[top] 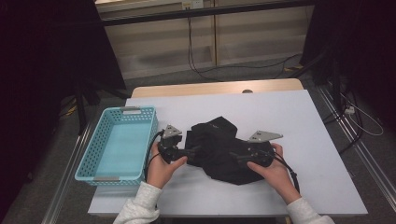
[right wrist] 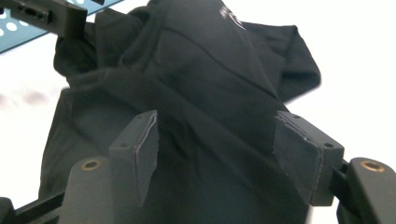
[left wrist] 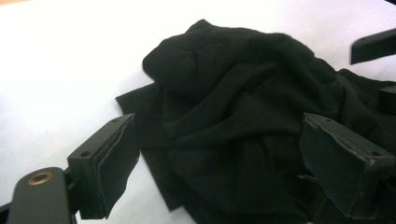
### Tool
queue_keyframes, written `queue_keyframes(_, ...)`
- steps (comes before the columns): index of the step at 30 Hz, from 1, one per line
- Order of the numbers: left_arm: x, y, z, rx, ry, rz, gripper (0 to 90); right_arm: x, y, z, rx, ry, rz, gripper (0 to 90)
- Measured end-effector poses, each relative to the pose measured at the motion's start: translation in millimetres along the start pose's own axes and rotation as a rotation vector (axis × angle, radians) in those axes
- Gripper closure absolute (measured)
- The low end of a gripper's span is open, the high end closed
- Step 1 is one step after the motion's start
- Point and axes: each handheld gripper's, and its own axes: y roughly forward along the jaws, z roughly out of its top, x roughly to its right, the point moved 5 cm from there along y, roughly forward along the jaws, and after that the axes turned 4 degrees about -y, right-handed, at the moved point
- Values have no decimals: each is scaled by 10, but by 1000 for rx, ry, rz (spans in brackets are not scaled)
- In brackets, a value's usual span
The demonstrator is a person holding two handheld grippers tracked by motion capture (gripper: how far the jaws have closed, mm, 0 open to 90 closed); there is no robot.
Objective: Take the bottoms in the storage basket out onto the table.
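A crumpled black garment (top: pixel 219 149) lies in a heap at the middle of the white table (top: pixel 299 121). My left gripper (top: pixel 192 150) is at the heap's left edge with its jaws wide open, and the dark cloth (left wrist: pixel 233 121) bunches between and beyond them. My right gripper (top: pixel 236 157) comes in from the right and stands open over the cloth (right wrist: pixel 210 93), which passes under both pads. Small white print shows near the top of the garment in the right gripper view. Neither gripper holds anything.
A light blue perforated basket (top: pixel 119 144) stands at the table's left edge, close beside my left hand. A corner of the basket (right wrist: pixel 18 32) and a jaw of the other gripper (right wrist: pixel 56 16) show at upper left in the right gripper view. Cables hang behind the table.
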Motion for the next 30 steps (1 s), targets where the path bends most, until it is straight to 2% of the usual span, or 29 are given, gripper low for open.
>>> queue_keyframes(1, -10, -14, -21, -3, -9, 1, 132, -19, 91, 28, -2, -30, -2, 367)
queue_keyframes(4, -22, -16, -32, 0, -18, 5, 126, -36, 186, 3, -34, -46, 7, 418)
queue_keyframes(5, -16, -16, -35, 0, -19, 3, 119, -42, 243, -41, -72, -58, 11, 495)
queue_keyframes(6, -11, -16, -35, 2, -19, -2, 119, -42, 243, -41, -72, -58, 11, 495)
queue_keyframes(7, -11, -17, -34, 5, -18, -3, 119, -54, 259, -93, -96, -72, 39, 692)
queue_keyframes(8, -9, -19, -33, 8, -18, -4, 119, -54, 259, -93, -96, -72, 39, 692)
queue_keyframes(10, -17, -25, -38, 5, -17, -3, 119, -49, 245, -108, -93, -75, 54, 826)
queue_keyframes(12, -20, -20, -43, 5, -29, -4, 119, -38, 222, -114, -99, -88, 47, 889)
queue_keyframes(16, -2, -22, -13, 12, -18, -4, 119, -36, 128, -152, -108, -89, 46, 900)
queue_keyframes(20, -5, -35, 4, 20, -22, -7, 119, -30, -110, -236, -129, -121, 35, 900)
queue_keyframes(27, -6, -21, 13, 18, -23, -11, 119, 54, -499, -451, -138, -90, 27, 900)
queue_keyframes(29, 14, -10, 25, 17, -17, -17, 119, 34, -609, -526, -162, -90, 47, 900)
queue_keyframes(30, 14, -10, 25, 17, -17, -17, 120, 34, -609, -526, -162, -90, 47, 900)
